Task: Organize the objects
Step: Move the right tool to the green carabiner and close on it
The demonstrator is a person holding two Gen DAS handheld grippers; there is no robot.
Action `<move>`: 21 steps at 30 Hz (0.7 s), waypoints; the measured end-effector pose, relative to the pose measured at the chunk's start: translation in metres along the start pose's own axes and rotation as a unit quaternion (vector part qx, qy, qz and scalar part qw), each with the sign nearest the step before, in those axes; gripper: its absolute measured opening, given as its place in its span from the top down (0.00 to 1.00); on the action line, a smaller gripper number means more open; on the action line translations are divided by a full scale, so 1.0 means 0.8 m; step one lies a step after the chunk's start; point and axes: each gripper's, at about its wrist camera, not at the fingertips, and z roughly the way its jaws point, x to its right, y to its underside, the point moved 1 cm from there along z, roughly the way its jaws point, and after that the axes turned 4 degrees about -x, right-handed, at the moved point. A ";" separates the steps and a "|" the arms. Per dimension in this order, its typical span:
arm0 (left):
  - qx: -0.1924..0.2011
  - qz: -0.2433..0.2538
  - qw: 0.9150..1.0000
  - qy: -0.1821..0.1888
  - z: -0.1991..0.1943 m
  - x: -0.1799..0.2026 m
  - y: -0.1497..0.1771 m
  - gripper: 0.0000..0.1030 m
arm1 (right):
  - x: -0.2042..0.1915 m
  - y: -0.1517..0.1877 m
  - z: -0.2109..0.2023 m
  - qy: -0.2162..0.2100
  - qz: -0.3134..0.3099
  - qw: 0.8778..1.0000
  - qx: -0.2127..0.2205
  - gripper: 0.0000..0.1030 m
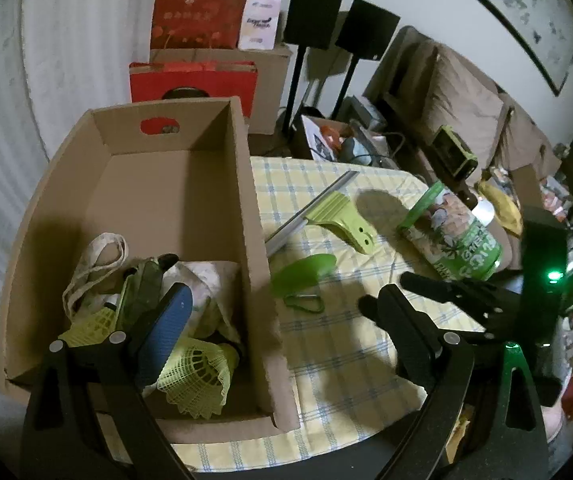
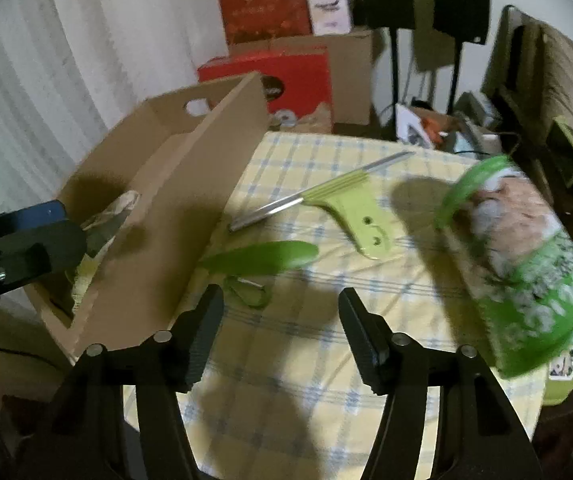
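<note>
my right gripper (image 2: 280, 334) hangs spread and empty over the checked cloth (image 2: 286, 380). my left gripper (image 1: 266, 300) is spread wide too, one finger (image 1: 166, 312) inside the cardboard box (image 1: 246, 184), the other outside its near wall. lowering it could snag that wall and drag the box. the squeegee (image 2: 342, 200), green shoehorn (image 2: 262, 258) and green canister (image 2: 526, 264) lie on the cloth; the canister, on its side by the edge, could roll off if nudged.

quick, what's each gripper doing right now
Left gripper: open, holding nothing, over the box edge.
Right gripper: open, empty, above the tablecloth.
</note>
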 end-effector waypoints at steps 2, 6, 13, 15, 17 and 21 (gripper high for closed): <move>-0.003 -0.001 1.000 -0.004 0.003 -0.003 0.001 0.09 | -0.006 -0.002 0.015 0.005 -0.020 1.000 -0.005 0.45; -0.009 -0.008 1.000 -0.004 0.007 -0.013 0.002 0.09 | -0.010 -0.006 0.043 -0.004 -0.042 0.999 -0.024 0.49; -0.010 -0.014 1.000 0.003 0.007 -0.024 0.000 0.09 | -0.021 -0.006 0.077 -0.021 -0.085 0.995 -0.044 0.54; -0.012 -0.014 1.000 0.006 0.008 -0.026 -0.001 0.09 | -0.025 -0.005 0.084 -0.017 -0.103 0.993 -0.046 0.55; -0.014 -0.013 1.000 0.006 0.010 -0.026 -0.002 0.09 | -0.028 -0.005 0.090 -0.013 -0.116 0.992 -0.046 0.56; -0.018 -0.010 1.000 0.006 0.013 -0.026 -0.002 0.09 | -0.030 -0.005 0.098 -0.014 -0.120 0.991 -0.050 0.58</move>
